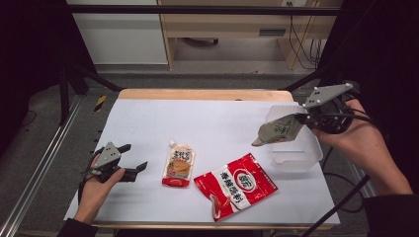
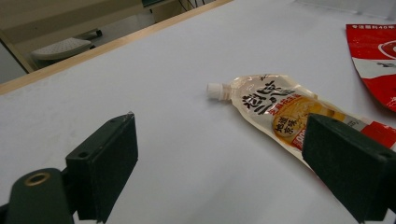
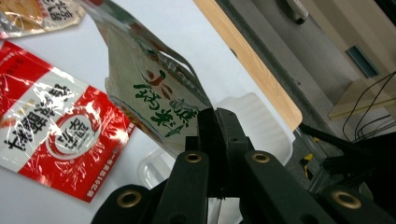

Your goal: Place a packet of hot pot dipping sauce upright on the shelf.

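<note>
While crinkled, flat foil pouch (image 1: 277,130) hangs.

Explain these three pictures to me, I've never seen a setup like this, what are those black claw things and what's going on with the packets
A person sits at a white table and holds a hand-operated tool with two black jaws in each hand. One picture looks down from above; the other two come from small cameras riding on each tool, looking along its jaws.

The right gripper is shut on a grey-green pouch, lifted over a clear plastic tray. In the right gripper view the jaws pinch that pouch's edge.

The left gripper is open and holds nothing, near the table's left edge. A spouted yellow pouch and a red packet lie flat on the table; the spouted pouch lies just beyond the left jaws.
</note>
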`<state>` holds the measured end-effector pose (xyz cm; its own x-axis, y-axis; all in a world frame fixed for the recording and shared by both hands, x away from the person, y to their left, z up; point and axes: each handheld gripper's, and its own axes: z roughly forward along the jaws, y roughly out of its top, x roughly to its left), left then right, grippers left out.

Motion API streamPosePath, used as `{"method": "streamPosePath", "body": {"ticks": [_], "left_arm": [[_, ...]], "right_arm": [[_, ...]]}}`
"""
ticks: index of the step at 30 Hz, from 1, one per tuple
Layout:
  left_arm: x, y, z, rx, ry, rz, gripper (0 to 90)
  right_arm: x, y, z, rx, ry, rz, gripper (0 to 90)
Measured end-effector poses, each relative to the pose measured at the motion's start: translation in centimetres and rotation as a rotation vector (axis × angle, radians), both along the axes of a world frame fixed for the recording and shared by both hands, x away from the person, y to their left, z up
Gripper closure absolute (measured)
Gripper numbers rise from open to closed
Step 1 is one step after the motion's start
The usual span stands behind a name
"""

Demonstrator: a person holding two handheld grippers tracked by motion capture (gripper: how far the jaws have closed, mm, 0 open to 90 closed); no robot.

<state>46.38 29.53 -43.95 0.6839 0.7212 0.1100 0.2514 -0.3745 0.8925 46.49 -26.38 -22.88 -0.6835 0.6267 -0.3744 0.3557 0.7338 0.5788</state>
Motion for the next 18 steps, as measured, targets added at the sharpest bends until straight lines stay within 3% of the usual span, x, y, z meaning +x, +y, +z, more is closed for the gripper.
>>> {"method": "streamPosePath", "body": {"ticks": [18], "left_arm": [[0.1,0.2,-0.1,0.018,0.000,0.019,10.5]], "right_arm": [[-0.3,-3.6,-3.0,-0.008,0.054,-0.076,90.0]]}}
